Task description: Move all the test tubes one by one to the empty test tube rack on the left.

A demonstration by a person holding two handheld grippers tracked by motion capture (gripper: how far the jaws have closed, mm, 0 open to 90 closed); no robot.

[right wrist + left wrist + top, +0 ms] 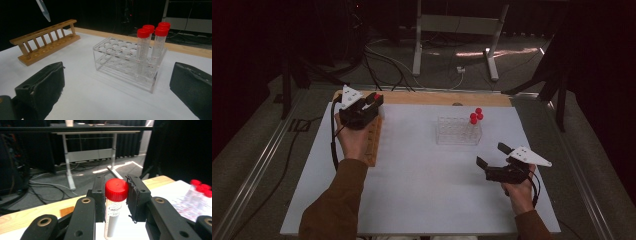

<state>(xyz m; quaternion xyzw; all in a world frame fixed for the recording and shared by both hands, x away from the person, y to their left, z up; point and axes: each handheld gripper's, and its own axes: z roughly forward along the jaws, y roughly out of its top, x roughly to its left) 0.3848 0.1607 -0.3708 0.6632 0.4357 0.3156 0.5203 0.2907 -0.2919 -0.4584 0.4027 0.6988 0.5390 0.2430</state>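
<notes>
My left gripper (375, 103) is shut on a clear tube with a red cap (116, 189), held upright above the far end of the wooden rack (373, 137). The black pads (136, 195) press on the tube just under its cap. The tube's pointed tip (44, 10) hangs over the wooden rack (45, 43) in the right gripper view. A clear plastic rack (452, 131) in mid-table holds several red-capped tubes (475, 116) at its right end. My right gripper (492, 154) stands open near the table's right front, with nothing between its pads (45, 85), facing the clear rack (117, 53).
A white sheet (422, 185) covers the table, with a bare wooden strip (437, 98) along the far edge. Beyond it lie cables (382, 62) on the floor and a grey table frame (457, 25).
</notes>
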